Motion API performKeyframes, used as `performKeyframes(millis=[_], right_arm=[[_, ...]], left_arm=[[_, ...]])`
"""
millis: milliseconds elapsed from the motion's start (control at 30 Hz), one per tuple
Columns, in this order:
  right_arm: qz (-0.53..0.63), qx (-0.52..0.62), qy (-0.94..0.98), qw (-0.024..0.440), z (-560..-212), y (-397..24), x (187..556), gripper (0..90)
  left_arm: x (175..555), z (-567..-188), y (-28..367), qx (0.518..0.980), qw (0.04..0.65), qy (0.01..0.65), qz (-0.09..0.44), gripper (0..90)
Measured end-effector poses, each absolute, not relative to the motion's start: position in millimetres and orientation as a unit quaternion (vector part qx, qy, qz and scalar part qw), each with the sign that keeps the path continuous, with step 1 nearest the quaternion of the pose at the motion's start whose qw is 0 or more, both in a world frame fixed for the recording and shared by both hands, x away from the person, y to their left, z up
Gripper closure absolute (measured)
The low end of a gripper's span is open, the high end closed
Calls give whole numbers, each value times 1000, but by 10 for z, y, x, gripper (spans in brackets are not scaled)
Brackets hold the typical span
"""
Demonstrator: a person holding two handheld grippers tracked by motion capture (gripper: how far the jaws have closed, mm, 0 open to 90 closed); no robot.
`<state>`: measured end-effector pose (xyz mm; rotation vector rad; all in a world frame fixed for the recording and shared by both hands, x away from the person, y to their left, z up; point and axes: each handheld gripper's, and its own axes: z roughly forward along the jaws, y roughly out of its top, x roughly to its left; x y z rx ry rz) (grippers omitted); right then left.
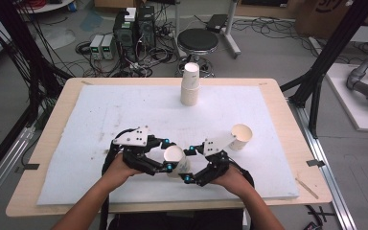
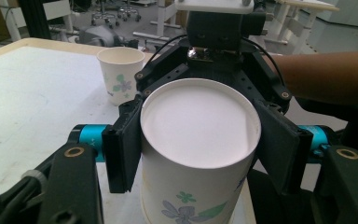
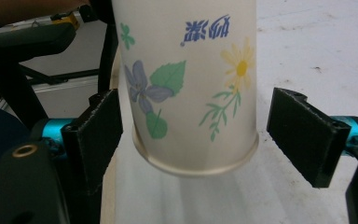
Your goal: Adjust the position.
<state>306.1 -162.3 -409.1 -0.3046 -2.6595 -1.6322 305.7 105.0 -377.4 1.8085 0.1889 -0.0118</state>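
A flowered paper cup (image 1: 175, 155) hangs upside down just above the white mat near the table's front edge. My left gripper (image 1: 168, 154) is shut on it. In the left gripper view both black pads (image 2: 121, 149) press the cup's sides (image 2: 198, 121) just below its upturned base. My right gripper (image 1: 188, 165) faces it from the other side. In the right gripper view the cup (image 3: 191, 70) hangs between that gripper's jaws (image 3: 200, 135). The left pad (image 3: 95, 130) is close to the wall and the right pad (image 3: 307, 135) stands well apart.
A second flowered cup (image 1: 241, 136) stands upright on the white mat (image 1: 100, 120), just right of the grippers. A stack of upturned cups (image 1: 190, 84) stands at the far middle. A stool (image 1: 198, 40) and floor electronics lie beyond the table.
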Motion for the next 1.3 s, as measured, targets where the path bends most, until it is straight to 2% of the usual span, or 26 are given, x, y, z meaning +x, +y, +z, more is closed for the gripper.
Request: performKeyframes(millis=[267, 533, 667, 700, 800, 900, 1300], right_arm=[[-523, -90, -847, 26, -4119, -1538, 3073, 195], [-532, -77, -843, 37, -4117, -1539, 3083, 319], [-528, -77, -845, 35, -4097, -1553, 3075, 340], [-525, -77, -847, 36, -4095, -1556, 3077, 340], [-515, -84, -852, 34, -4095, -1568, 3083, 340], [-494, -82, -865, 22, -4073, -1565, 3078, 340], [-407, -58, -911, -21, -3910, -1463, 3087, 339]], left_arm=[[3058, -3769, 1027, 778, 623, 77, -17, 370], [3050, -3769, 1047, 772, 631, 74, -22, 374], [3039, -3769, 1040, 771, 631, 80, -17, 368], [3032, -3769, 1040, 773, 629, 81, -1, 354], [3029, -3764, 1032, 776, 623, 102, 10, 146], [3030, -3766, 1058, 780, 615, 119, 13, 142], [2993, -3694, 1212, 812, 574, 107, 21, 143]])
